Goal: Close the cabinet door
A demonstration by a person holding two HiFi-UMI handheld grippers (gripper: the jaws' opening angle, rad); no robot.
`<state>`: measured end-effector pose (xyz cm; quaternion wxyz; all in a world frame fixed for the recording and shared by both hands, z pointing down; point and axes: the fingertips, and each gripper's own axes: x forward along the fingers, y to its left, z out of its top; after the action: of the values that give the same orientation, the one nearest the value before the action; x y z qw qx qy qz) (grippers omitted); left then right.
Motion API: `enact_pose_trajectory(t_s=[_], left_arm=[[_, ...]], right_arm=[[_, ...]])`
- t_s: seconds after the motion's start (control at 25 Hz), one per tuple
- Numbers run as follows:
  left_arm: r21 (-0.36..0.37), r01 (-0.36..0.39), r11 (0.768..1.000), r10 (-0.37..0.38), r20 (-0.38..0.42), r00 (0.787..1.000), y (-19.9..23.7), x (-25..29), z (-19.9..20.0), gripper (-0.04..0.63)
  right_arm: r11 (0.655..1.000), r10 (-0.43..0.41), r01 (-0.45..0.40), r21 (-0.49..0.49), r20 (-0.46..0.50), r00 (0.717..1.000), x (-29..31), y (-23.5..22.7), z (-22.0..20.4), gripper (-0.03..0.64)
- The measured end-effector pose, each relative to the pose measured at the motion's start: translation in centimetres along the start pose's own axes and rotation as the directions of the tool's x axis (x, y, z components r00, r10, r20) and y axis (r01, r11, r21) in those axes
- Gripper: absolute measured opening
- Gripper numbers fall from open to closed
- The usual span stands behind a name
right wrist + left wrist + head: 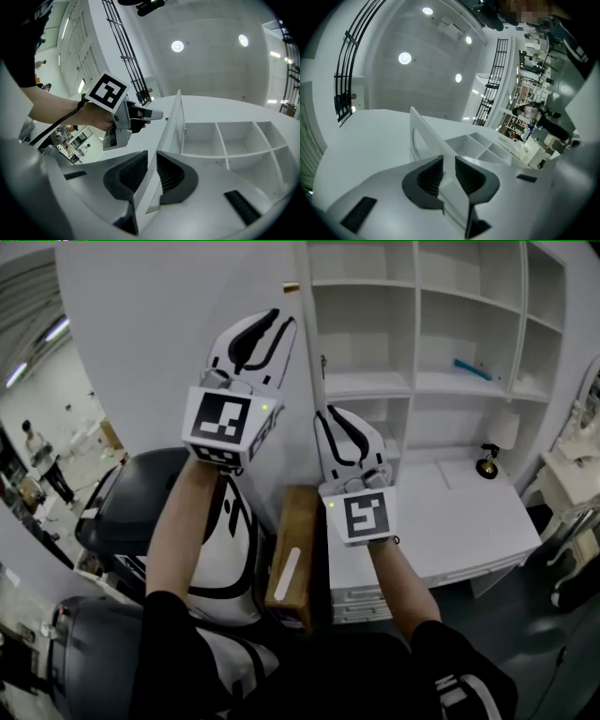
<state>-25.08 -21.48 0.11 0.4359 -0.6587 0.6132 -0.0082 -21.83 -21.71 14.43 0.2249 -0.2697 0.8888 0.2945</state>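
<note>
The white cabinet door (141,352) stands open at the left of the white shelf cabinet (367,385), and I see it edge-on as a thin panel in both gripper views (423,129) (174,122). My left gripper (267,329) is raised high at the door's free edge. That edge runs between its open jaws (449,164), and I see a little room beside the ribbed pads. My right gripper (345,427) sits lower on the same edge, its jaws (152,161) open around the panel. The left gripper (152,114) shows beyond it, by the door's face.
Empty compartments (234,140) fill the cabinet; a blue thing (472,369) lies on one shelf. A white desk top (459,512) with a small lamp (487,463) and drawers (366,601) stands below. A brown box (292,554) and dark seats (131,502) are under my arms.
</note>
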Motion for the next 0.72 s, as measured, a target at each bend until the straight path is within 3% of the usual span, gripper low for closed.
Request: enact_pose_trajectory(t_s=[0.4, 0.6, 0.72], left_arm=[[0.062, 0.044, 0.997, -0.045, 0.016, 0.999, 2.2, 2.7, -0.3, 0.098], [0.171, 0.102, 0.980, -0.104, 0.006, 0.995, 2.0, 4.4, -0.7, 0.114], [0.159, 0.094, 0.983, -0.098, 0.016, 0.995, 2.3, 4.7, -0.6, 0.114]], right_arm=[[0.991, 0.017, -0.016, -0.133, 0.007, 1.000, 1.5, 1.7, -0.9, 0.115], [0.992, -0.038, 0.039, -0.119, 0.007, 0.999, 1.2, 0.5, -1.6, 0.115], [0.992, -0.041, 0.039, -0.117, -0.023, 0.999, 0.9, 0.6, -3.0, 0.115]])
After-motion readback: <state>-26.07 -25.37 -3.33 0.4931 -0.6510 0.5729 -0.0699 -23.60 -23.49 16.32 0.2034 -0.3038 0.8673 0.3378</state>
